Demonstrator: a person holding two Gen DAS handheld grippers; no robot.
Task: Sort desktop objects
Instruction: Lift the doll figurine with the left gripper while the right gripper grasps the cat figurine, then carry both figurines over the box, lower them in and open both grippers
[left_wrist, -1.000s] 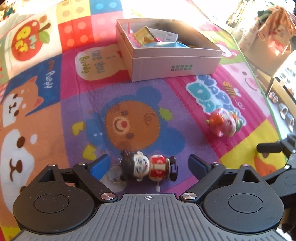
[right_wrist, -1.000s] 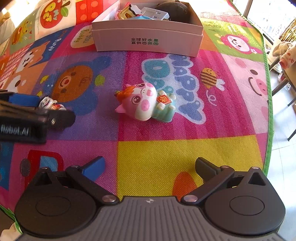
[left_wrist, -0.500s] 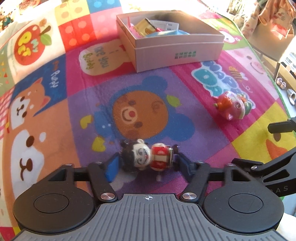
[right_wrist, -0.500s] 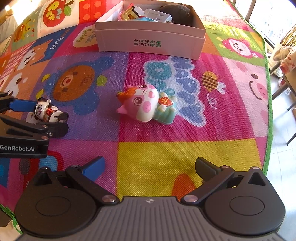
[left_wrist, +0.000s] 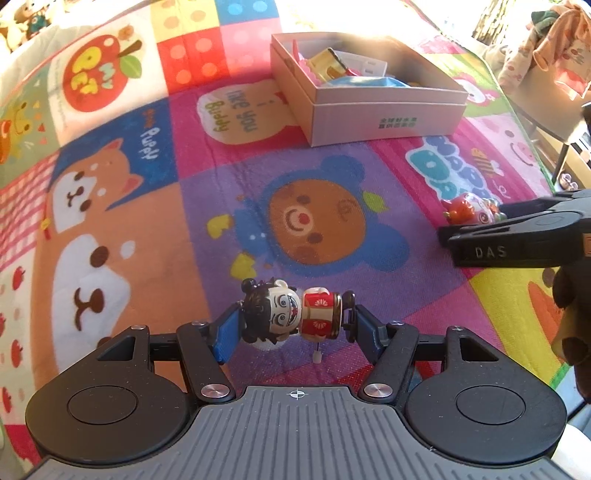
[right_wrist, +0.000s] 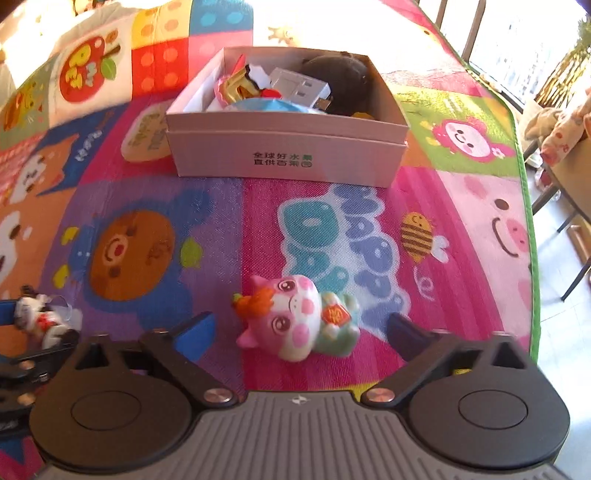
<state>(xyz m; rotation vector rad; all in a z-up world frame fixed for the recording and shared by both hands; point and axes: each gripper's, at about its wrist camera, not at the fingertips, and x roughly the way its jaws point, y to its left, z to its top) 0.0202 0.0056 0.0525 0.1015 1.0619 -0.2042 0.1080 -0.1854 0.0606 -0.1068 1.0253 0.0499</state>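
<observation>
My left gripper (left_wrist: 293, 326) is shut on a small wind-up doll (left_wrist: 291, 312) with black hair and a red body, held sideways above the mat; it also shows in the right wrist view (right_wrist: 40, 319). My right gripper (right_wrist: 301, 330) is open, its fingers on either side of a pink pig figurine (right_wrist: 295, 319) that lies on the mat; the figurine also shows in the left wrist view (left_wrist: 471, 212). A pale pink open box (right_wrist: 288, 158) holding several items stands at the back; it also shows in the left wrist view (left_wrist: 384, 114).
A colourful cartoon play mat (left_wrist: 314, 229) covers the surface. Its green edge (right_wrist: 532, 221) runs down the right side, with floor and chair legs beyond. Draped fabric (left_wrist: 554, 44) sits at the far right.
My left gripper has closed on the wind-up doll and lifted it. My right gripper has moved forward, so the pig figurine now lies between its open fingers.
</observation>
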